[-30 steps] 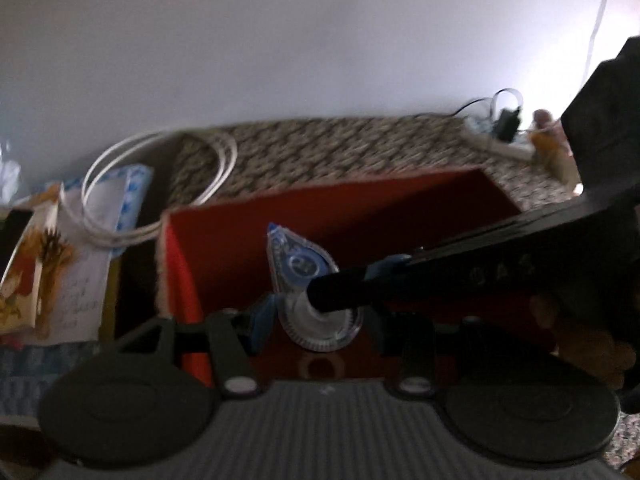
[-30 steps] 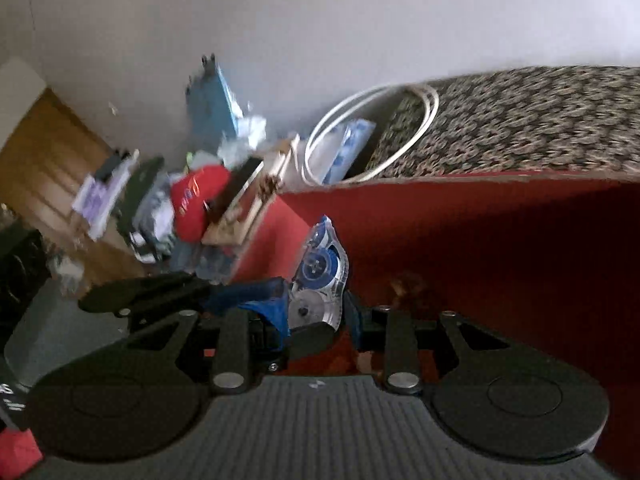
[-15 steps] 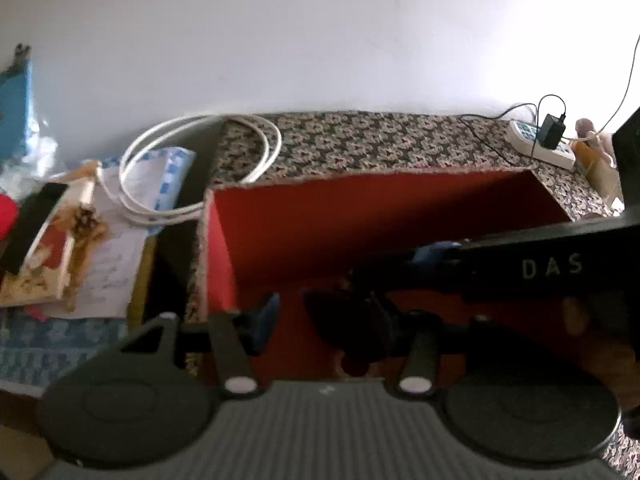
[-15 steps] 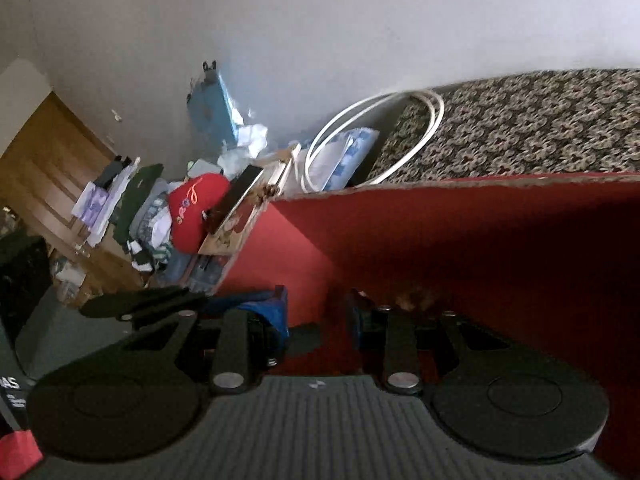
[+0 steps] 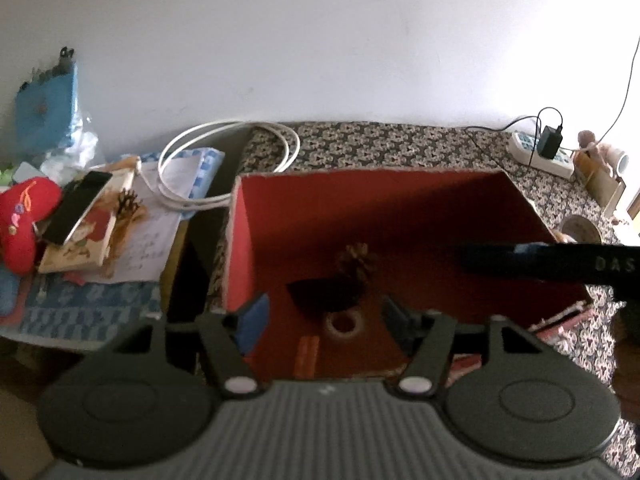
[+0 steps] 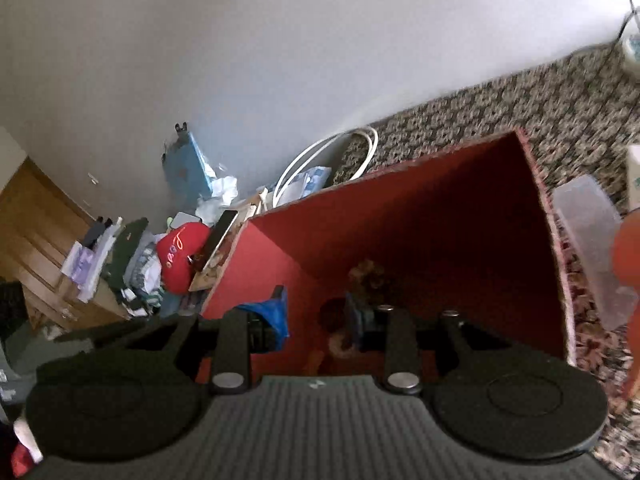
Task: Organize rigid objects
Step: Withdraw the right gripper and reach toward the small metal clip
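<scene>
The left gripper is hanging over the open red-lined cardboard box, its jaws opening with nothing pressed between the blue pads. On the box floor a brown pine cone is lying just behind a dark, blurred object, with a small tan ring and a flat orange strip nearer the camera. The black right gripper is reaching in from the right edge. A coiled white cable is resting beside the box's far left corner.

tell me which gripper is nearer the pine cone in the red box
Left, though it's close. The left gripper hangs over the red box, just short of the pine cone. The right gripper reaches in from the side, farther off.
</scene>
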`<action>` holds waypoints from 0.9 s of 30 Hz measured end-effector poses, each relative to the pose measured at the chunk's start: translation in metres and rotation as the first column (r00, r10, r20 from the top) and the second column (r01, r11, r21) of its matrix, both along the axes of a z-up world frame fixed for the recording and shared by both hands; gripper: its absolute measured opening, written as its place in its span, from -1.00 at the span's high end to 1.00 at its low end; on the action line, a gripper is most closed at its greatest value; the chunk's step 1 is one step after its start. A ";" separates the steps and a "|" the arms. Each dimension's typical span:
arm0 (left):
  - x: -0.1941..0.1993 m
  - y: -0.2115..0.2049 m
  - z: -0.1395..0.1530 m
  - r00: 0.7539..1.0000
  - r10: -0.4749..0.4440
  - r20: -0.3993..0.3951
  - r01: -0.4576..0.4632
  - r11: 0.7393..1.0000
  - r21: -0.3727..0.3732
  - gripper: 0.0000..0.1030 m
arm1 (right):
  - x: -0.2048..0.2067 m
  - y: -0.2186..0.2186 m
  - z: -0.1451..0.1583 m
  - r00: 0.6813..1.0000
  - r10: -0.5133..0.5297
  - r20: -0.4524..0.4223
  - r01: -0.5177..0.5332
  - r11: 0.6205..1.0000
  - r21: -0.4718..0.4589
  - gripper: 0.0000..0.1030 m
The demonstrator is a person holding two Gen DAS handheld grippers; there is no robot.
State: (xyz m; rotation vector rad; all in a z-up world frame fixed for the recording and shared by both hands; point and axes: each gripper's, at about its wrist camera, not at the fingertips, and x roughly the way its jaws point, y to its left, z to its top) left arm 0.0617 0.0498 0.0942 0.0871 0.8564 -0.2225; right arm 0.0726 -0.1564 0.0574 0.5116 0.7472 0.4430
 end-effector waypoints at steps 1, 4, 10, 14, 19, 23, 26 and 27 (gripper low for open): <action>-0.004 -0.002 0.001 1.000 0.001 0.001 -0.001 1.000 0.005 -0.28 | -0.007 0.001 0.003 1.000 0.002 0.016 -0.001 1.000 -0.020 0.68; -0.014 -0.008 0.002 1.000 0.010 0.007 -0.010 0.999 0.033 -0.29 | -0.024 0.004 0.007 0.998 0.001 0.056 0.003 0.998 -0.068 0.68; -0.035 -0.015 0.006 0.999 0.031 0.014 -0.032 0.997 0.067 -0.35 | -0.056 0.008 0.009 0.993 -0.011 0.117 0.025 0.993 -0.117 0.67; -0.049 -0.019 0.008 0.999 0.044 0.024 -0.046 0.995 0.093 -0.39 | -0.076 0.011 0.011 0.986 -0.015 0.166 0.040 0.988 -0.146 0.67; -0.064 -0.022 0.003 0.998 0.059 0.009 -0.060 0.992 0.108 -0.40 | -0.092 0.009 0.006 0.984 -0.019 0.179 0.050 0.984 -0.171 0.67; -0.075 -0.024 -0.004 0.998 0.060 -0.004 -0.059 0.990 0.126 -0.40 | -0.102 0.008 -0.001 0.987 -0.008 0.162 0.035 0.986 -0.160 0.67; -0.078 -0.025 -0.014 0.997 0.070 -0.040 -0.064 0.989 0.134 -0.40 | -0.104 0.008 -0.007 0.992 -0.008 0.124 0.027 0.988 -0.149 0.66; -0.079 -0.025 -0.017 0.996 0.074 -0.052 -0.066 0.989 0.134 -0.40 | -0.104 0.008 -0.010 0.994 -0.012 0.112 0.027 0.990 -0.139 0.66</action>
